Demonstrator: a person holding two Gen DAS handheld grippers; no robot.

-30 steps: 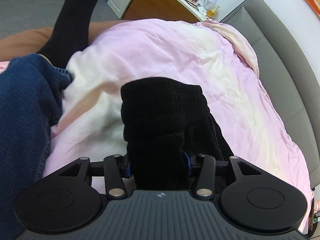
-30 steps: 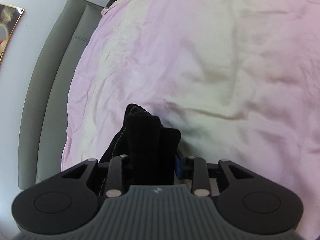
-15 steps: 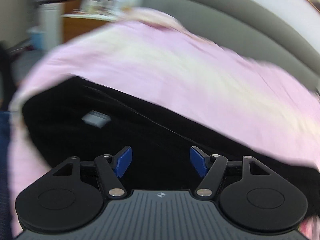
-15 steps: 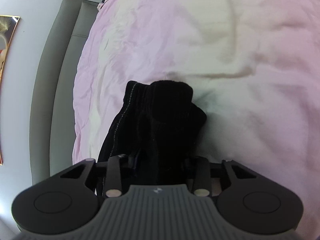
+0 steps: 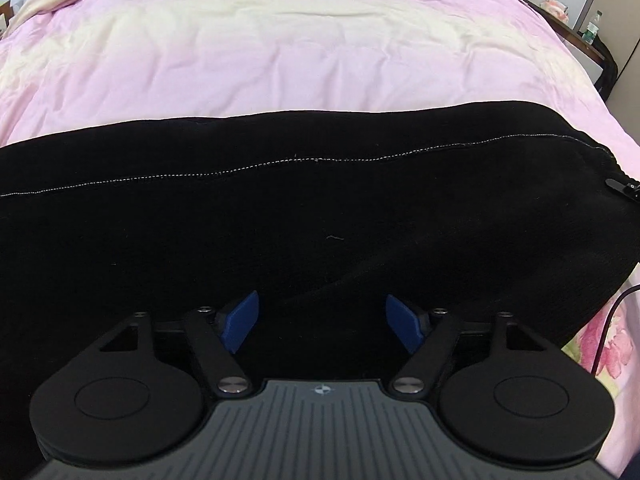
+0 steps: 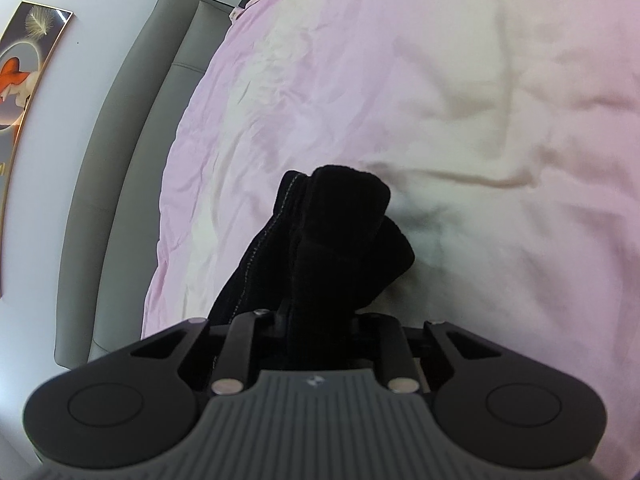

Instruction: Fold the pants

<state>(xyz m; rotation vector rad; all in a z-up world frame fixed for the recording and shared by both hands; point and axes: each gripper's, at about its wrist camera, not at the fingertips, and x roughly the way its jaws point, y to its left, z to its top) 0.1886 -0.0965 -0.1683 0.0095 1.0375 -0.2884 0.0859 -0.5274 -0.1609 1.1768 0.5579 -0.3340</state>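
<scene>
The black pants (image 5: 320, 200) lie spread across the pink bed cover (image 5: 300, 52) in the left wrist view, with a white stitched seam running left to right. My left gripper (image 5: 322, 322) is open just above the near part of the pants, its blue pads (image 5: 240, 320) apart and holding nothing. In the right wrist view my right gripper (image 6: 320, 320) is shut on a bunched fold of the black pants (image 6: 336, 232), which sticks up between the fingers above the cover.
A grey padded headboard (image 6: 132, 152) runs along the left in the right wrist view, with a framed picture (image 6: 24, 68) on the wall. A bedside shelf with bottles (image 5: 588, 32) is at the far right. A thin black cable (image 5: 608, 328) lies on the floral sheet.
My left gripper let go of the bunched pants, opened, and swung round to face the spread pants. My right gripper kept its hold and shifted slightly.
</scene>
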